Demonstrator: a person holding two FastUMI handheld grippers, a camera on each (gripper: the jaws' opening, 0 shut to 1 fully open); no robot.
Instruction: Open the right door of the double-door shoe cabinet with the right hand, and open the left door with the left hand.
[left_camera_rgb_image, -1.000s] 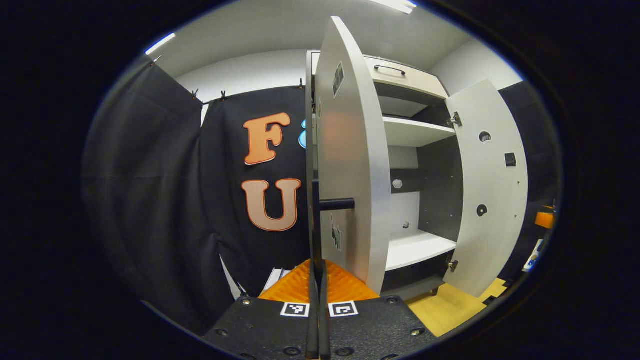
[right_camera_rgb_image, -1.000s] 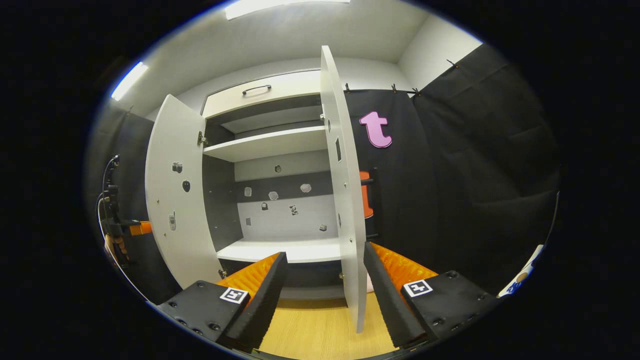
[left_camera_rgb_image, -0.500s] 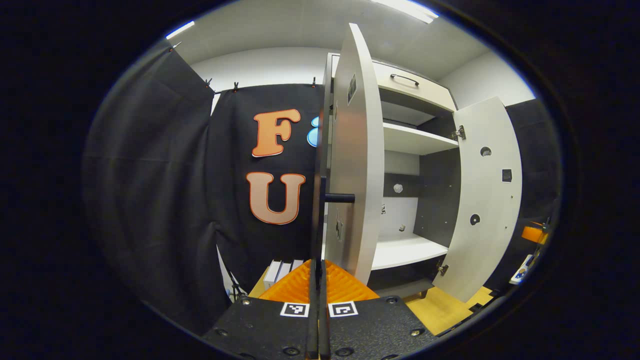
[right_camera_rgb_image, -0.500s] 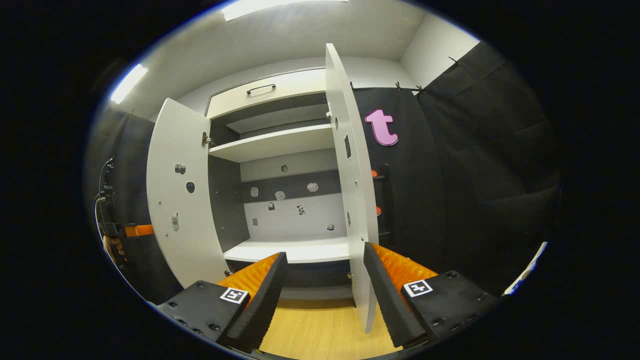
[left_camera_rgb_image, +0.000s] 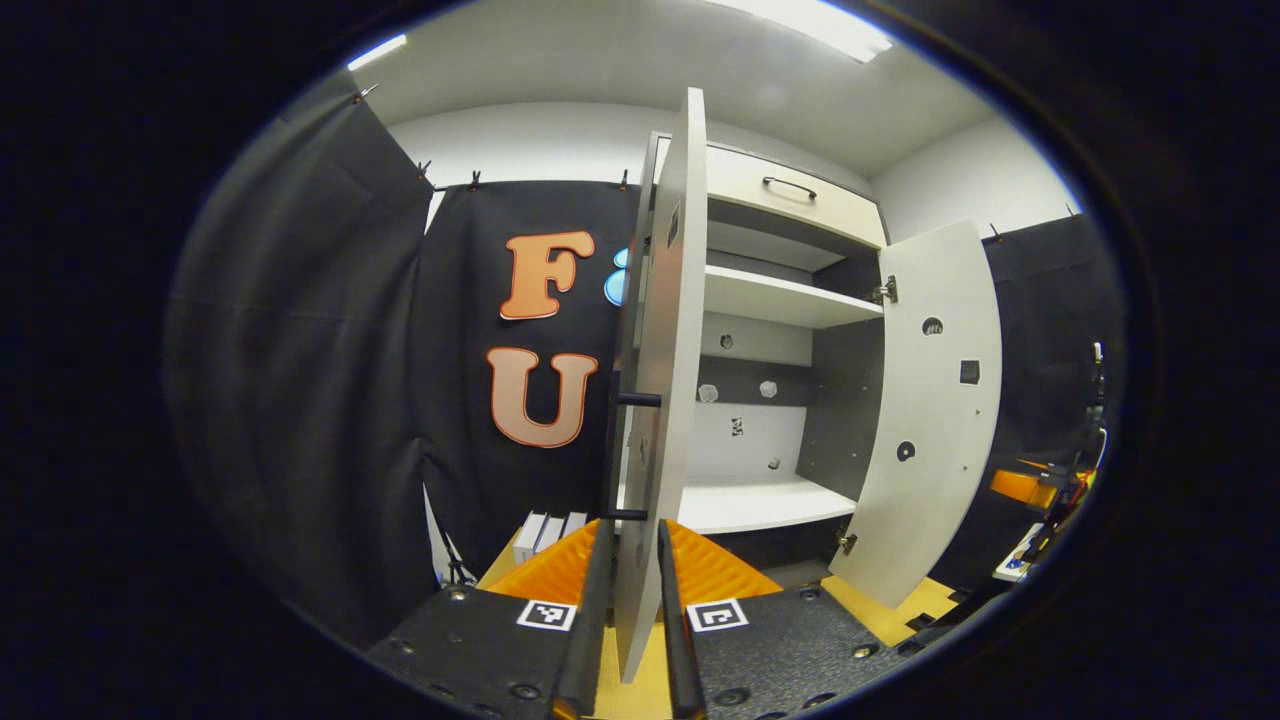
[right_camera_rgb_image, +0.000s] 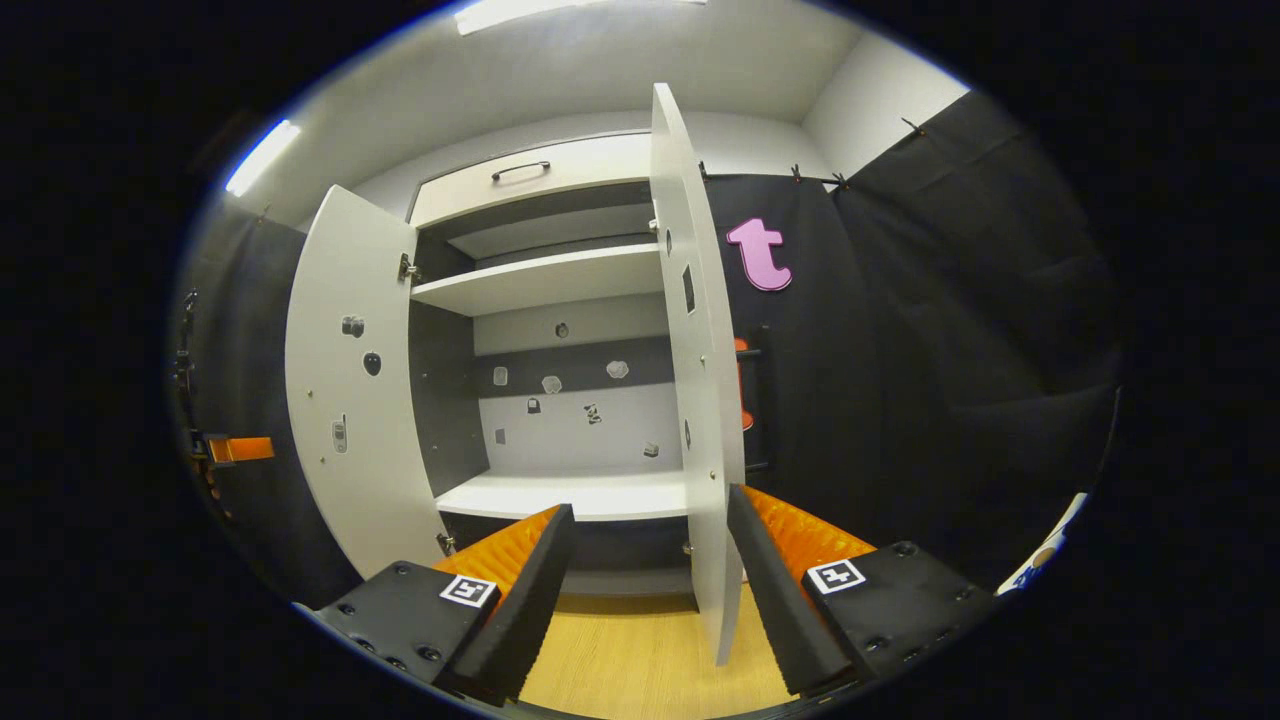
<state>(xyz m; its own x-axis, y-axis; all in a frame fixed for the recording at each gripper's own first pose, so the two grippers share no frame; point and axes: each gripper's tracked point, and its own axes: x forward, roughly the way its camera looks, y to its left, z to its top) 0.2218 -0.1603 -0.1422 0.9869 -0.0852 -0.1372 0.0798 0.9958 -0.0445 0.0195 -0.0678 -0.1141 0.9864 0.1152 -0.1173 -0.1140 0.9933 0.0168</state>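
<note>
Level, left gripper (left_camera_rgb_image: 630, 625) slightly parted astride left door (left_camera_rgb_image: 660, 400) edge

Left gripper (left_camera_rgb_image: 632, 620): two flat black blocks with a rough grained surface sit at its base, and each carries a small white square marker with a black pattern. Round black screw heads are set along the lower edges of the blocks. Ahead of the blocks there are orange ribbed plastic wedges, and the two fingers are thin, long strips.

Right gripper (right_camera_rgb_image: 650, 590): it has the same black grained blocks, the same square black-and-white markers and rows of round screws. Its orange parts are ribbed too. The fingers are long wedges, and their inner faces have fine ridges like small teeth along the whole length
</note>
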